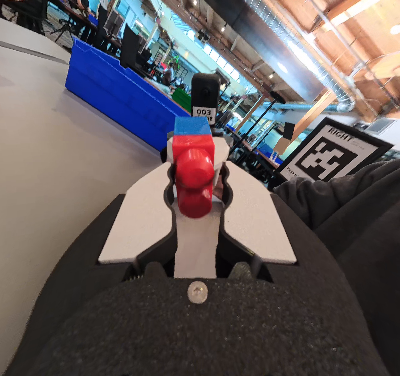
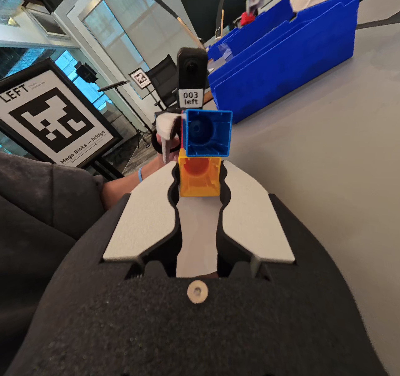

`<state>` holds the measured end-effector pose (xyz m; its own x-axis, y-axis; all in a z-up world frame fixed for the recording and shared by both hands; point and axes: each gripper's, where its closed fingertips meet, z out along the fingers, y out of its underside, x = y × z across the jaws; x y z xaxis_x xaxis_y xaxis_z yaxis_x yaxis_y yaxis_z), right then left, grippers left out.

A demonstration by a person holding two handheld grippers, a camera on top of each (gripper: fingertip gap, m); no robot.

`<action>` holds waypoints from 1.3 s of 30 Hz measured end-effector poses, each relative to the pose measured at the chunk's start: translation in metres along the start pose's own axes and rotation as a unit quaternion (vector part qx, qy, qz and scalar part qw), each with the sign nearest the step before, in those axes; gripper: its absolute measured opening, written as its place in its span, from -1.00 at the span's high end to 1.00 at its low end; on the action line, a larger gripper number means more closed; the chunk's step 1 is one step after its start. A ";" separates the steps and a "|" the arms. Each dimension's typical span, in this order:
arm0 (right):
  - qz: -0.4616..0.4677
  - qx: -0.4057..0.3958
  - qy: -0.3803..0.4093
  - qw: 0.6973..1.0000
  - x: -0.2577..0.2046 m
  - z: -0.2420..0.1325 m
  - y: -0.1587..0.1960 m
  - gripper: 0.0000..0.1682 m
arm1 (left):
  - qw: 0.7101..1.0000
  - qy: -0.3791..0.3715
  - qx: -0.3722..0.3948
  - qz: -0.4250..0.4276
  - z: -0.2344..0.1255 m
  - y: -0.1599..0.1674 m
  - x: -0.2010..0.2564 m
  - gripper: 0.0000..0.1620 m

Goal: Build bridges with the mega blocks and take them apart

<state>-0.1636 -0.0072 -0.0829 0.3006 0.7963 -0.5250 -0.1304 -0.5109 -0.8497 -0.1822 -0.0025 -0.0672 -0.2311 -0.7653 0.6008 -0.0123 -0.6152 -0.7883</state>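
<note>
**Plastic blocks gripped in mid-air, between two facing grippers**

Grey tabletop (image 2: 324,149) fills most of the background, bearing a long blue bin (image 2: 292,62) well behind the action. In front of it, the two tools face each other above the surface. The left gripper (image 1: 194,183) has its white fingers (image 1: 149,203) pinched on the sides of a red block (image 1: 192,170), studs pointing back at its own camera. A blue block (image 1: 191,125) sits against the red one's far end. The right gripper (image 2: 199,177) has its fingers (image 2: 244,203) clamped on a yellow block (image 2: 199,177), hollow underside toward its camera; the blue block (image 2: 207,133) sits just above it, apparently joined.

These blocks look like hollow, thin-walled moulded plastic, so probably light and stiff, with glossy faces that could slip under a weak pinch. The flat side walls look like the safest hold. Squeezing across the open underside might flex the walls, and studs give a poor, rounded purchase. Pulling pieces apart likely calls for a straight tug along the stud axis, not a twist.
</note>
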 end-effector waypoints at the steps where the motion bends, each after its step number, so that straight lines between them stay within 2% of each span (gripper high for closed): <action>1: 0.002 0.010 0.007 1.000 0.002 -0.002 -0.002 0.59 | 1.000 -0.008 -0.009 0.005 -0.001 0.003 -0.001 0.47; 4: 0.024 0.036 -0.007 0.999 0.002 -0.004 -0.005 0.59 | 0.999 -0.028 -0.037 0.021 0.003 0.016 -0.001 0.42; 8: 0.035 0.056 -0.012 0.998 0.000 -0.003 -0.006 0.59 | 0.999 -0.036 -0.031 0.024 0.004 0.015 -0.003 0.57; 13: 0.036 0.030 -0.008 0.999 -0.003 -0.001 0.003 0.57 | 0.999 -0.018 -0.032 0.011 0.002 0.015 -0.002 0.58; 16: 0.011 0.033 0.005 0.999 -0.001 -0.013 -0.010 0.35 | 1.000 0.002 -0.011 0.000 -0.003 0.008 0.004 0.59; 19: 0.017 0.039 -0.008 0.999 -0.002 -0.018 -0.026 0.30 | 1.000 0.010 -0.003 -0.005 -0.006 0.005 0.006 0.59; 21: 0.011 0.046 -0.014 0.999 -0.004 -0.014 -0.033 0.35 | 1.000 0.012 -0.006 -0.004 -0.004 0.007 0.006 0.58; 23: 0.017 0.045 -0.024 0.999 -0.006 -0.008 -0.035 0.56 | 1.000 0.017 -0.010 -0.003 -0.001 0.009 0.008 0.58; 24: 0.020 0.050 -0.017 0.998 -0.003 -0.005 -0.035 0.59 | 1.000 0.013 -0.010 -0.002 0.000 0.009 0.008 0.59; 30: 0.036 0.073 -0.005 0.997 -0.001 0.001 -0.035 0.61 | 1.000 -0.003 -0.002 0.002 -0.002 0.007 0.003 0.59; 37: 0.022 0.052 0.010 0.998 -0.002 0.000 -0.032 0.60 | 1.000 -0.002 -0.010 0.006 -0.003 0.008 0.003 0.59; 38: 0.013 0.053 0.011 0.998 -0.003 -0.003 -0.032 0.58 | 1.000 0.001 -0.010 0.006 -0.003 0.008 0.004 0.59; 39: 0.013 0.059 0.017 0.998 -0.002 -0.007 -0.032 0.44 | 1.000 -0.001 -0.011 0.007 -0.004 0.007 0.003 0.59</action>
<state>-0.1536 0.0058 -0.0544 0.3265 0.7714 -0.5462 -0.2473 -0.4880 -0.8371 -0.1868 -0.0089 -0.0715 -0.2303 -0.7735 0.5904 -0.0309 -0.6006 -0.7989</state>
